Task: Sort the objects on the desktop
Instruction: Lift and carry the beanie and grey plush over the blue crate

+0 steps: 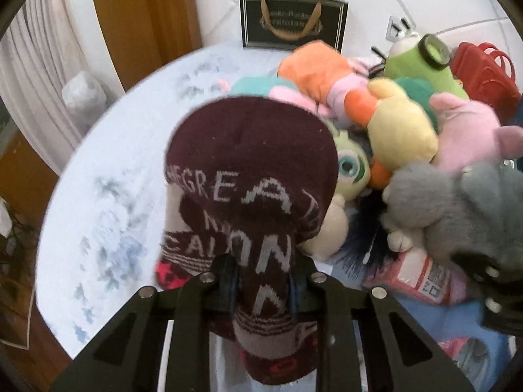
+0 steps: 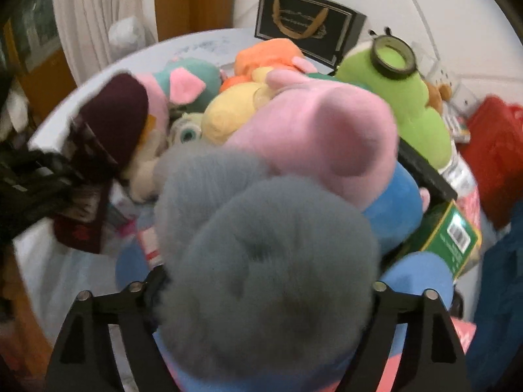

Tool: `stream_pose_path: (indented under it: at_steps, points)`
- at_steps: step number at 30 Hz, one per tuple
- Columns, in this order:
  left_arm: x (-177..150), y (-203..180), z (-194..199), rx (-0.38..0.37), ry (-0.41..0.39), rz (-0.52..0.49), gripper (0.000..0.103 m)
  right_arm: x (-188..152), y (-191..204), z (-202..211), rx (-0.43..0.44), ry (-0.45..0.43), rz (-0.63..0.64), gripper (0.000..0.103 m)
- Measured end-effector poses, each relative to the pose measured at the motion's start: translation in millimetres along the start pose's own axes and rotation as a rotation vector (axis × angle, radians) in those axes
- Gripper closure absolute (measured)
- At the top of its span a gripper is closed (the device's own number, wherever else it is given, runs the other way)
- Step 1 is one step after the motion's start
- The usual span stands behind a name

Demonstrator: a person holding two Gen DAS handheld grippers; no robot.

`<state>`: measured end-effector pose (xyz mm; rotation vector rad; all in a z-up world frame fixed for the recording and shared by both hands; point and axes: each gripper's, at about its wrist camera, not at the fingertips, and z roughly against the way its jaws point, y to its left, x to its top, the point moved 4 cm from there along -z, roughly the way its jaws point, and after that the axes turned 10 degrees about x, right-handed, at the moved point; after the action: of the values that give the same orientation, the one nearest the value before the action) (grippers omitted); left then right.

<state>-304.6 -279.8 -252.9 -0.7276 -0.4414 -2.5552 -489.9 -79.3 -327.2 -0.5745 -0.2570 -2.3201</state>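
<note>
**— How far along are you with the sorting?**

— Barely begun, I'd judge. My left tongs [image 1: 261, 289] are clenched on a maroon sock [image 1: 251, 176], pinched near its cuff, and it hangs off the desk [image 1: 130, 150] in front of me. My right tongs [image 2: 261, 297] are grasping a grey plush [image 2: 261, 254], which fills the gap between the fingers.

**— And the rest?**

— Still one heap. The yellow plush [image 1: 402, 124], pink plush [image 1: 470, 130], orange plush [image 1: 313, 65] and green plush [image 1: 421, 62] lie piled against each other on the far right side of the desk. A green box [image 2: 451, 235] sits beside the pile, and a pink packet [image 1: 421, 277] lies under its near edge.

**— Any sorted groups yet?**

— None that I can see. The left part of the desk, with its pale floral cloth, carries nothing but the sock above it. A black bag [image 1: 294, 19] stands at the back and a red basket [image 1: 487, 68] at the far right; whether either is meant as a bin I cannot tell.

**— So what is left?**

— Nearly everything: both held pieces need a place, then the whole pile.
</note>
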Motion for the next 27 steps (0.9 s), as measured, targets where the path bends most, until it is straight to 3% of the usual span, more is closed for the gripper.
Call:
stream_pose_path:
  at_steps: [4, 12, 20, 27]
  points:
    - [10, 6, 37, 0.017, -0.094, -0.01, 0.081, 8, 9, 15, 0.04, -0.052, -0.014, 0.054]
    - [40, 3, 104, -0.047, -0.246, -0.006, 0.081, 34, 9, 97, 0.033, -0.252, -0.022, 0.056]
    - [63, -26, 171, -0.152, -0.373, -0.048, 0.081, 32, -7, 181, -0.075, -0.398, -0.088, 0.056]
    - [66, -72, 228, -0.287, -0.461, -0.118, 0.081, -1, -25, 265, -0.223, -0.514, -0.17, 0.056]
